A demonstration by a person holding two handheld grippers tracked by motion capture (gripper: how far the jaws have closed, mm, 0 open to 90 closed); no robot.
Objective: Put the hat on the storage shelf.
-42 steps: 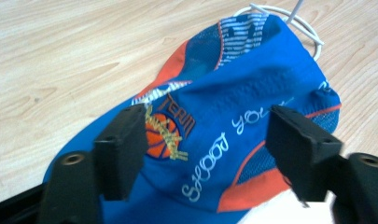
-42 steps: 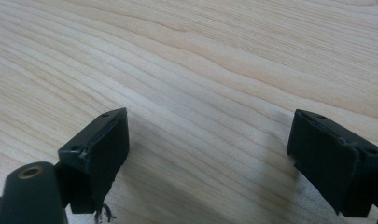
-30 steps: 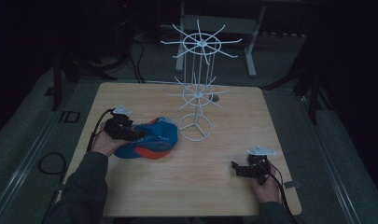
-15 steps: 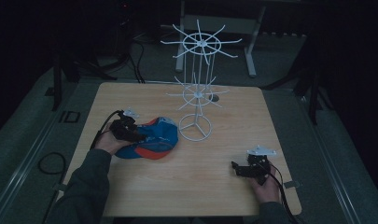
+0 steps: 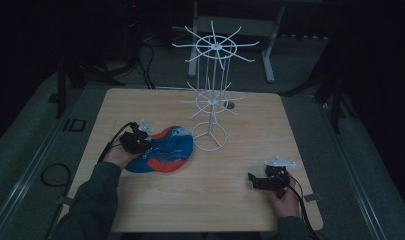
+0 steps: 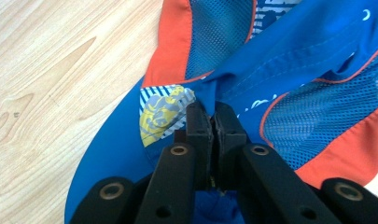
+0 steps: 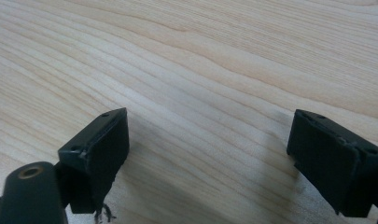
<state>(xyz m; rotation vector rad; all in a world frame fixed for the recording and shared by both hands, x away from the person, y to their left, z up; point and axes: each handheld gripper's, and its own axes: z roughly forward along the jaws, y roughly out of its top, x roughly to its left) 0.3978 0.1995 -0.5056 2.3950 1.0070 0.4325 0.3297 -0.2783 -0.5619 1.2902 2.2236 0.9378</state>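
Left gripper [image 6: 213,122], jaws just closed on the cap's [image 5: 162,150] blue fabric fold at left of centre; lift slowly so the pinch holds, right gripper [image 7: 207,154] wide open, idle.

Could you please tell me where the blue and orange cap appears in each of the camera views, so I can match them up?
High view: the cap lies left of centre on the wooden table, beside the white wire rack's base.
Left gripper view: the cap spreads across the centre and right, a fold of it pinched in the left tongs.
Right gripper view: not in it.
Shared landmark: the wood-grain tabletop.
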